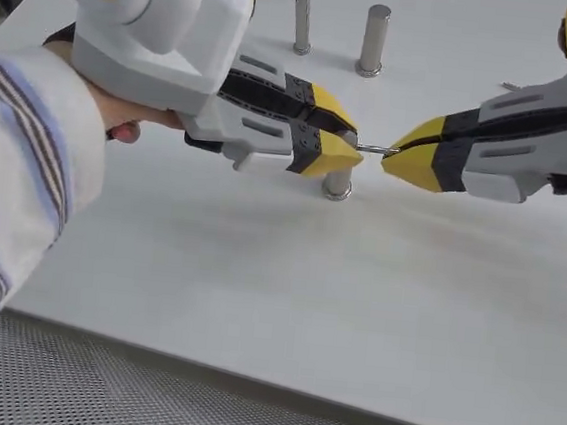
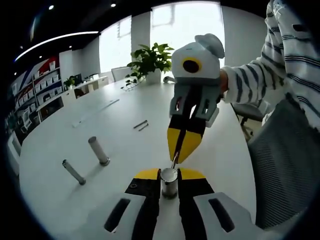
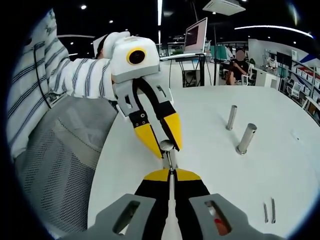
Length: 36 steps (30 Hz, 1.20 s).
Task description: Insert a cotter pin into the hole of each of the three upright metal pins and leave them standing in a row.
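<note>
Yellow-tipped left gripper (image 1: 345,150) is clamping the metal pin (image 1: 337,186); right gripper (image 1: 393,155) is pinching the cotter pin (image 1: 373,149), which is probably risking bending if pushed misaligned.

Your nearest metal pin (image 2: 169,182) stands upright on the white worktop (image 1: 255,300), its shiny barrel clamped between the jaws of your left tool (image 1: 345,148). The thin cotter pin (image 1: 375,149) lies level, pinched in your right tool (image 1: 394,155), its free end at that pin's top. Whether it sits in the hole cannot be told. Beyond, a slim pin (image 1: 302,20) and a thicker pin (image 1: 374,40) stand upright near each other. Two spare cotter pins (image 3: 268,210) lie flat, side by side.
</note>
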{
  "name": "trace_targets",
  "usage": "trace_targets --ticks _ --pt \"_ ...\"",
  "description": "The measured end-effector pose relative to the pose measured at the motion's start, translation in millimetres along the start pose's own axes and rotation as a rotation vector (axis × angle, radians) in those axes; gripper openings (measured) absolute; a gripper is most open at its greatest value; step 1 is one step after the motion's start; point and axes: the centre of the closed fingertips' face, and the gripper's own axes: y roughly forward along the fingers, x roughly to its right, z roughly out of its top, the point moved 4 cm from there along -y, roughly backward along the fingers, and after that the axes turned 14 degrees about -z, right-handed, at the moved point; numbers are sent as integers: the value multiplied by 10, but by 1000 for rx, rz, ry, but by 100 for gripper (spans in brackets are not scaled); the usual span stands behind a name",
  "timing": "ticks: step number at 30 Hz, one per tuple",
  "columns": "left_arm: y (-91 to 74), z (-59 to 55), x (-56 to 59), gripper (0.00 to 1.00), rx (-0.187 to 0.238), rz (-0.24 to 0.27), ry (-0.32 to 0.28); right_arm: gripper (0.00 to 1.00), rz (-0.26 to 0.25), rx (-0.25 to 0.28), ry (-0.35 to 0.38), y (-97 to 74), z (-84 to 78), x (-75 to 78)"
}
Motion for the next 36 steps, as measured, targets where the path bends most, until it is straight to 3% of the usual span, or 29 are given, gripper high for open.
trace_targets --ticks 10,11,14,23,36 --pt "23 4 12 9 12 -8 -14 0 6 29 -29 95 34 -40" --pt "23 1 3 9 15 -8 -19 3 -32 36 -41 97 28 -6" --pt "26 0 -2 9 17 -8 -26 14 -6 22 -25 66 -15 -11" --pt "31 5 4 9 19 -15 -19 0 -22 62 -16 -44 19 77" --pt "27 0 6 9 33 -13 -35 0 -14 68 -42 30 48 45"
